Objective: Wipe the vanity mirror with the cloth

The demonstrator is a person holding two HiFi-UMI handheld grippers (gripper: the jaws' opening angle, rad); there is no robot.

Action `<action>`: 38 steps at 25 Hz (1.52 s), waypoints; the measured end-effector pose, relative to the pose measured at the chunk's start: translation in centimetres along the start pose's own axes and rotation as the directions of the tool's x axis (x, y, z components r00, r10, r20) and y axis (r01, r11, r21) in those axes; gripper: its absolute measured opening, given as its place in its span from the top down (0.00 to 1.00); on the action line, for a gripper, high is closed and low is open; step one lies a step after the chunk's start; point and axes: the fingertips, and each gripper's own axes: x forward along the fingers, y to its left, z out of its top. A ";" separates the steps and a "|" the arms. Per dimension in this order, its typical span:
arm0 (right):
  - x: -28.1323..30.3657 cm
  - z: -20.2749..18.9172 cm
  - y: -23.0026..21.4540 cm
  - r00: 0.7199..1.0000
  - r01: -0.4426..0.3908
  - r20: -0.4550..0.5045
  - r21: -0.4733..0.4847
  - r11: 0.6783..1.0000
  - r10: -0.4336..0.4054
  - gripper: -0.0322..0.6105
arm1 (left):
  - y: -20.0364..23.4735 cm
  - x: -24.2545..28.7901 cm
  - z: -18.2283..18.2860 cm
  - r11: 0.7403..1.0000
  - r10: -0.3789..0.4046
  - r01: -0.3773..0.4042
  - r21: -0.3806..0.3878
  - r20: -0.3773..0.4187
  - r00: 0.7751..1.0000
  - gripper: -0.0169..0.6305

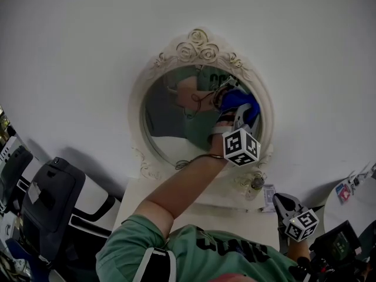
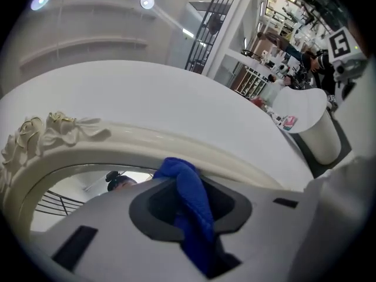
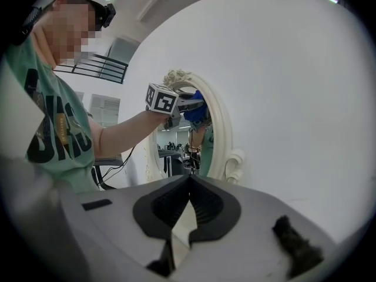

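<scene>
The oval vanity mirror has a cream frame with carved roses and stands against a white wall. My left gripper is raised to the right part of the glass and is shut on a blue cloth, which touches the glass near the frame's inner edge. The left gripper view shows the cloth bunched between the jaws, just below the frame. My right gripper hangs low at the right, away from the mirror, shut and empty. The right gripper view shows the cloth on the mirror.
The mirror stands on a white vanity top with a small card at its right. A black office chair stands to the left. A round white table lies off to the right.
</scene>
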 end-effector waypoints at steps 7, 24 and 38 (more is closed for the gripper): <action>1.7 1.8 1.7 0.999 -0.046 0.023 -0.039 0.998 0.047 0.93 | 2.3 -4.0 -1.9 1.000 0.011 -0.009 -0.028 0.089 0.996 0.83; 5.6 3.7 6.2 0.991 -0.132 -0.035 -0.114 0.985 0.129 0.93 | 16.5 -19.4 -24.9 0.909 0.378 -0.413 -0.054 -0.309 0.872 0.83; 4.2 2.7 4.7 0.995 -0.095 -0.042 -0.092 0.991 0.091 0.93 | 16.1 -18.2 -23.4 0.896 0.386 -0.433 -0.102 -0.303 0.871 0.83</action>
